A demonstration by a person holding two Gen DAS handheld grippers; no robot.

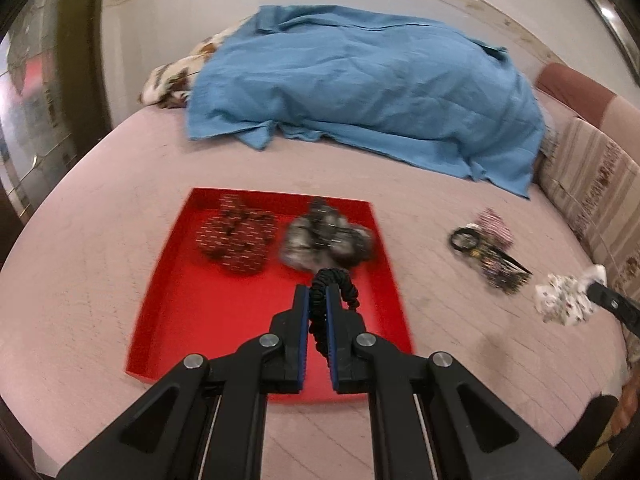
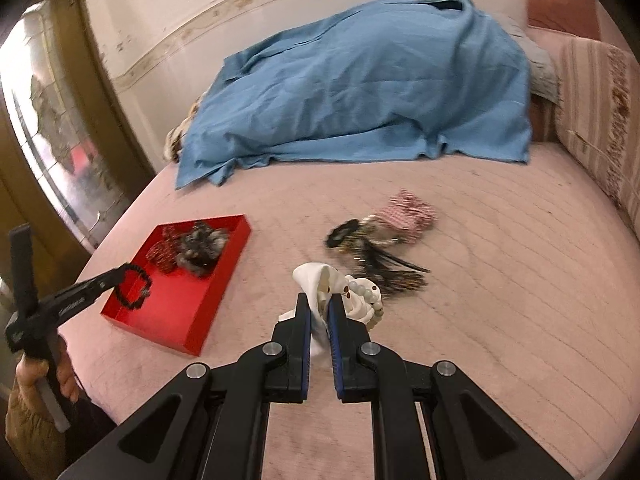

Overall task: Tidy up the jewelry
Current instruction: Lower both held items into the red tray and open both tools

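Left gripper [image 1: 318,294] fingers clamped on a black hair tie [image 1: 334,284], held over the red tray [image 1: 168,320]. Just past the fingertips, inside the tray: a red scrunchie [image 1: 236,236] and a grey furry scrunchie [image 1: 328,236], side by side near the far wall. Tray's near half bare. Right gripper [image 2: 320,302] fingers closed on a white scrunchie [image 2: 316,280] w/ a bead bracelet [image 2: 370,300] hanging at the right fingertip, above the pink bed [image 2: 500,280]. Ahead and right of those fingers: a dark pile of hair ties [image 2: 376,256] plus a pink checked scrunchie [image 2: 408,210]. Blue blanket [image 2: 360,88] heaped far back; bed open right of the pile.
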